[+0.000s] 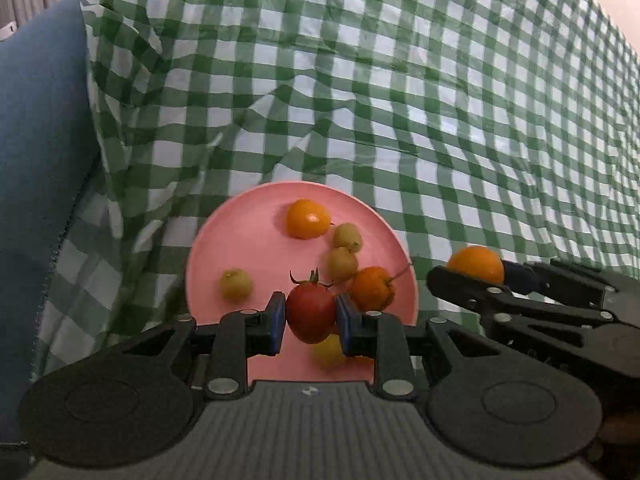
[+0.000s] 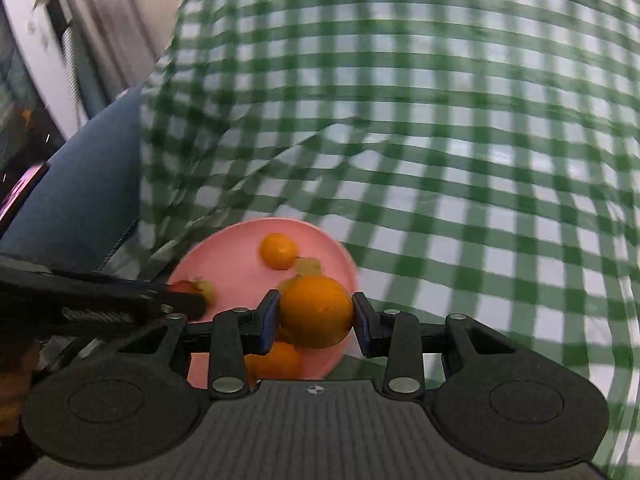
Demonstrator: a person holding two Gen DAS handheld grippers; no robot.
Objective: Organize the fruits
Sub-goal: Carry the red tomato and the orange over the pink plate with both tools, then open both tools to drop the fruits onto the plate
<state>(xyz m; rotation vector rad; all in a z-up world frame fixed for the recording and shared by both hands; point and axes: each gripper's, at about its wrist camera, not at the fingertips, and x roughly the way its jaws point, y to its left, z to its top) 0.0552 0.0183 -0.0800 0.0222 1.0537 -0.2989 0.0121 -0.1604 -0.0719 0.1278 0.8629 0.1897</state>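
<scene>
A pink plate (image 1: 240,248) lies on the green checked cloth and holds several small fruits: an orange one (image 1: 308,219), pale yellow-green ones (image 1: 236,285) and another orange fruit with a stem (image 1: 372,288). My left gripper (image 1: 311,314) hangs above the plate's near side, shut on a red tomato (image 1: 311,310) with a green calyx. To its right my right gripper (image 1: 472,276) comes in level with it. In the right wrist view my right gripper (image 2: 316,316) is shut on an orange (image 2: 316,312), above the plate's (image 2: 224,256) right edge. The left gripper's finger (image 2: 120,300) crosses at the left.
The green and white checked cloth (image 1: 440,120) is wrinkled and covers the surface behind and to the right of the plate. A blue upholstered cushion (image 1: 36,160) borders the cloth on the left. A window frame and a curtain (image 2: 48,40) show at the far left.
</scene>
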